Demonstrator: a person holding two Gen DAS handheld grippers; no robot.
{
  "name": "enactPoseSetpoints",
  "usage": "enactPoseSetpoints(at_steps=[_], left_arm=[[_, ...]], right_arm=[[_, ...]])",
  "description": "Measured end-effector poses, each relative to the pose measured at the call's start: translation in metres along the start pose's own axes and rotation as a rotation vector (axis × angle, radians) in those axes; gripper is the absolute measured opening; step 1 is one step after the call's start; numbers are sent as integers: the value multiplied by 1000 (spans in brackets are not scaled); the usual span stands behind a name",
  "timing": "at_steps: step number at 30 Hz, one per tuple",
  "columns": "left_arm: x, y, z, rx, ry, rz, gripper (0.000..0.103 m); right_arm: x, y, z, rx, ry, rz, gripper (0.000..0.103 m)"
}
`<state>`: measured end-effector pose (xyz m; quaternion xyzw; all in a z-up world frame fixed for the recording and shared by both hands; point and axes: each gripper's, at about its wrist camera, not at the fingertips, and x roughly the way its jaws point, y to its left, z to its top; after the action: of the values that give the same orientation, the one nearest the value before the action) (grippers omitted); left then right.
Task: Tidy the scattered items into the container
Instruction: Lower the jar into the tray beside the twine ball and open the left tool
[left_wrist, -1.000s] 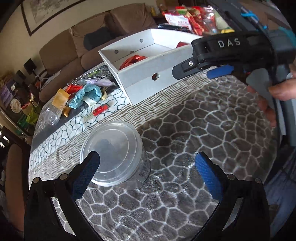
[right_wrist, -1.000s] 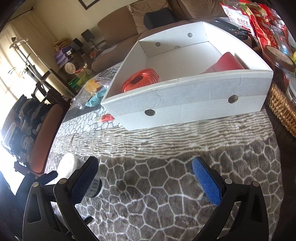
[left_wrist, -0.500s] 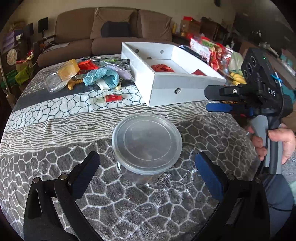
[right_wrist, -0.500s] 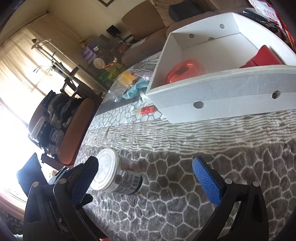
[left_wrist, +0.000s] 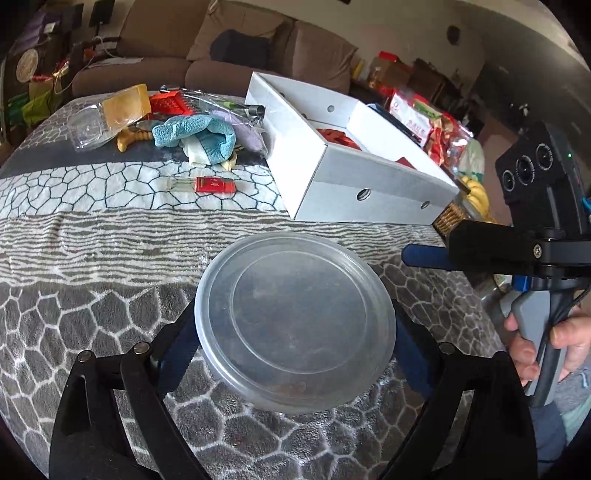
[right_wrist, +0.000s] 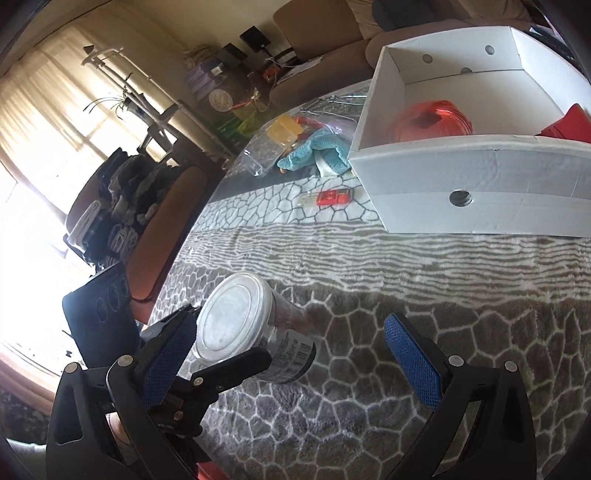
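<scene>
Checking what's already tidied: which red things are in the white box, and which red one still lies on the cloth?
The small red-capped vial still lies on the cloth, left of the white box. The other red items sit inside it.

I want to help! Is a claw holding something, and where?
Left claw, just closing, flanks the jar's sides below its lid; grip unclear. Right claw: nothing.

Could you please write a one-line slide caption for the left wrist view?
Left gripper straddles a lidded clear tub on the patterned tablecloth, white box beyond.
</scene>
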<state>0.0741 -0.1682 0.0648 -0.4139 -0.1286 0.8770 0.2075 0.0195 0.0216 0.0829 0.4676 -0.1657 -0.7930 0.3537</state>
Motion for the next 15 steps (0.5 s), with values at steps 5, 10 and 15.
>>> enactPoseSetpoints(at_steps=[5, 10, 15], left_arm=[[-15, -10, 8, 31, -54, -35, 92], [-22, -46, 23, 169, -58, -35, 92], [-23, -89, 70, 247, -35, -57, 88]], right_arm=[[18, -8, -2, 126, 72, 174, 103], [17, -32, -6, 317, 84, 234, 103], [-31, -17, 10, 215, -55, 87, 103]])
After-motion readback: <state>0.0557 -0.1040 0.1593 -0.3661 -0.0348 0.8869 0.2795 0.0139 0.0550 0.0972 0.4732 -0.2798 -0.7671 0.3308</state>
